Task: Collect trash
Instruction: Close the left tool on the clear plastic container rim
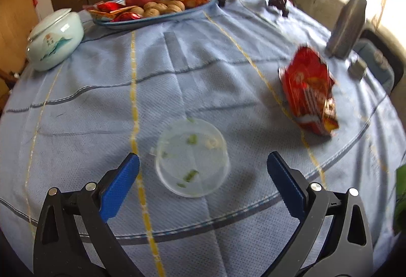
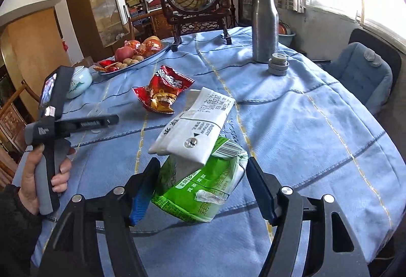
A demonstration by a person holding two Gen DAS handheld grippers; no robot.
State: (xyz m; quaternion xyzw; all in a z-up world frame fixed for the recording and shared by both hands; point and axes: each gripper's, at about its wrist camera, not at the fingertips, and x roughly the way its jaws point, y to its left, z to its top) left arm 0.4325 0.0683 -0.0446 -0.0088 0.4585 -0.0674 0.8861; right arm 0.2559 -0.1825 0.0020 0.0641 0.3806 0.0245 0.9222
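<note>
The right gripper (image 2: 203, 185) is clamped on a crushed green and white drink carton (image 2: 200, 162) above the table's (image 2: 317, 124) near edge, while the left gripper (image 1: 203, 170), fingers apart, hovers around a clear plastic lid (image 1: 192, 157), a red snack wrapper (image 1: 309, 91) lying toward the right edge.

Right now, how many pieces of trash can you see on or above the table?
3: a crushed green drink carton between the right gripper fingers, a red snack wrapper mid-table, a clear plastic lid before the left gripper. More may be hidden.
</note>
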